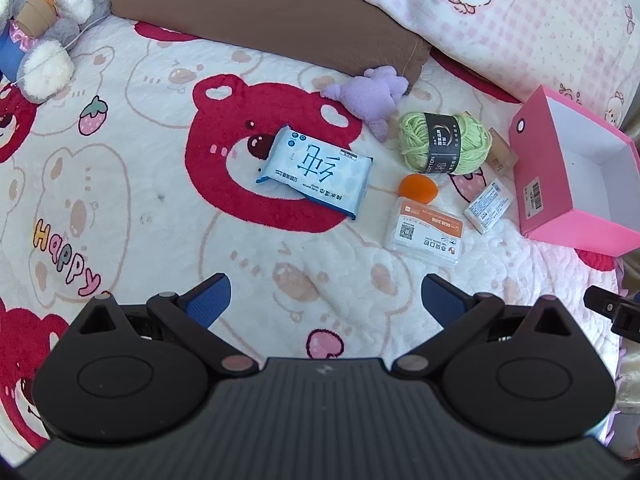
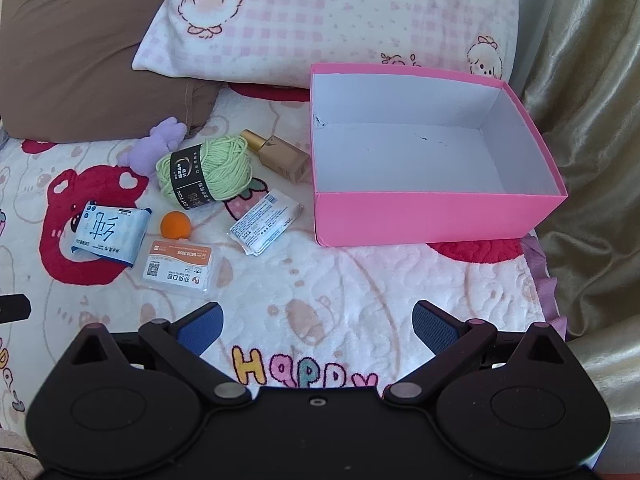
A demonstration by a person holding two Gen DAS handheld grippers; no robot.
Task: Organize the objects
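Our left gripper [image 1: 326, 300] hangs with its blue pads spread wide and nothing between them; our right gripper [image 2: 316, 326] is equally agape and empty; both hover over the blanket [image 2: 340, 280], short of the clutter. The pink box [image 2: 440, 216] is our landmark; it sits open and empty, so we judge nothing is sorted yet. Just left of the box lies the gold bottle [image 2: 280, 156], nearly touching its wall; the white packet [image 2: 266, 222] lies near the box's front-left corner; the green yarn [image 2: 206, 168] sits beyond the bottle, touching it; further left of the box come the orange ball [image 2: 181, 225], the clear case [image 2: 178, 266] and the blue wipes pack [image 2: 108, 236]; the purple plush [image 2: 156, 146] lies behind the yarn, farthest from the box. The risks, as we judge them: the ball may roll off when nudged; the yarn may snag a pad; the soft blanket may bunch under closing fingers; the box wall may catch a low carry. The brown pillow [image 2: 80, 72] and pink pillow [image 2: 320, 20] crowd the far side.
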